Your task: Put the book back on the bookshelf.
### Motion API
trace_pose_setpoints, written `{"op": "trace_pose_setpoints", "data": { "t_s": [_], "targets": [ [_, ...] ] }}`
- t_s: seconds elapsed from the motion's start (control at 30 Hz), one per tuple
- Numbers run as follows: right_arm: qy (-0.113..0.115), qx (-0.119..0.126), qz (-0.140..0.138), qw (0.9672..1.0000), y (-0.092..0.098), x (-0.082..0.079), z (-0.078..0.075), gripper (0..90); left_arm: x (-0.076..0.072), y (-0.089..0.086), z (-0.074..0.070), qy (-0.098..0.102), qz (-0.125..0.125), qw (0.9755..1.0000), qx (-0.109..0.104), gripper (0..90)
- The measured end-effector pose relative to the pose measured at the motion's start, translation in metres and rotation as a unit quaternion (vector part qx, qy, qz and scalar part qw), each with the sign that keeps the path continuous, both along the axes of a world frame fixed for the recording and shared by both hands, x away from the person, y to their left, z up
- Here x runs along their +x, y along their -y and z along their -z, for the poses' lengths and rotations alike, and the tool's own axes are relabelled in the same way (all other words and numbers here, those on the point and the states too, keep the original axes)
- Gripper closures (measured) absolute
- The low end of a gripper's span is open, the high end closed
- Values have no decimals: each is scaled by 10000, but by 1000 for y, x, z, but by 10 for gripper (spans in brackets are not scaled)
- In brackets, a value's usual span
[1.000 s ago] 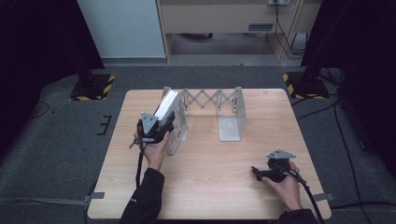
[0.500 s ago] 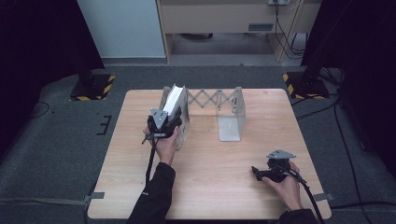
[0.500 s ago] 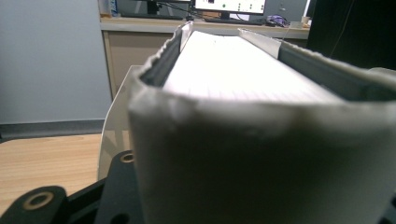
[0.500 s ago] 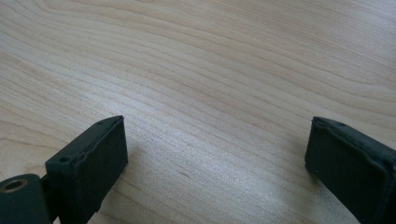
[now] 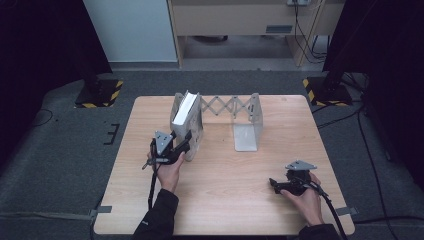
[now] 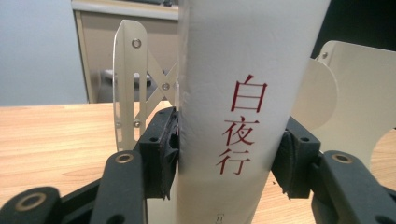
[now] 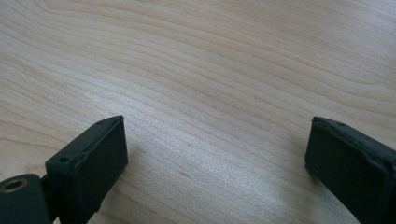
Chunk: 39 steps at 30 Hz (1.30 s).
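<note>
The left claw [image 5: 184,143] sits at the near edge of the white book [image 5: 184,112], which stands upright in the left end of the expanding metal book rack [image 5: 227,107] toward the back of the wooden surface [image 5: 220,200]. In the left gripper view the book's spine [image 6: 243,107], with red characters running down it, stands between the two black jaws; the pads [image 6: 163,149] lie right against both sides, and the jaws have just been easing apart, so the book is gripped only lightly. Over on the right, the right claw [image 5: 274,184] rests low on the surface near the front edge, well apart from the rack, jaws wide apart with bare wood between them
</note>
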State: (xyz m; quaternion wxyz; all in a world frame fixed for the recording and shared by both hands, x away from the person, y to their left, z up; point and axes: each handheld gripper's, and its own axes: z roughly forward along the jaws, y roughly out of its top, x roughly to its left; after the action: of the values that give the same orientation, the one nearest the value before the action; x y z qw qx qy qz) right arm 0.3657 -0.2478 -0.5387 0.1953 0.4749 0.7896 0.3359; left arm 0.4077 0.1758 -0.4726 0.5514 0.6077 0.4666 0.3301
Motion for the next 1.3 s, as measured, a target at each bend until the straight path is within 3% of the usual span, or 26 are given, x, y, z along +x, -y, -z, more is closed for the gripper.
{"op": "trace_pose_setpoints", "data": {
  "t_s": [0.53, 0.67, 0.73, 0.97, 1.3],
  "targets": [
    [7, -4, -4, 10000, 0, 0, 0, 61, 11, 19, -1, -31, -391, 9992, -14, 486],
    [7, -4, -4, 10000, 0, 0, 0, 61, 3, 24, -5, -55, -624, 9973, 394, 516],
    [8, -5, -6, 10000, 0, 0, 0, 61, 2, 22, -5, -73, -628, 9972, 410, 520],
    [8, -4, -5, 10000, 0, 0, 0, 61, -3, 18, -4, -21, -750, 9967, 320, 525],
    [-1, -12, -19, 10000, 0, 0, 0, 61, 13, 25, 0, 131, -847, 9960, 234, 521]
  ]
}}
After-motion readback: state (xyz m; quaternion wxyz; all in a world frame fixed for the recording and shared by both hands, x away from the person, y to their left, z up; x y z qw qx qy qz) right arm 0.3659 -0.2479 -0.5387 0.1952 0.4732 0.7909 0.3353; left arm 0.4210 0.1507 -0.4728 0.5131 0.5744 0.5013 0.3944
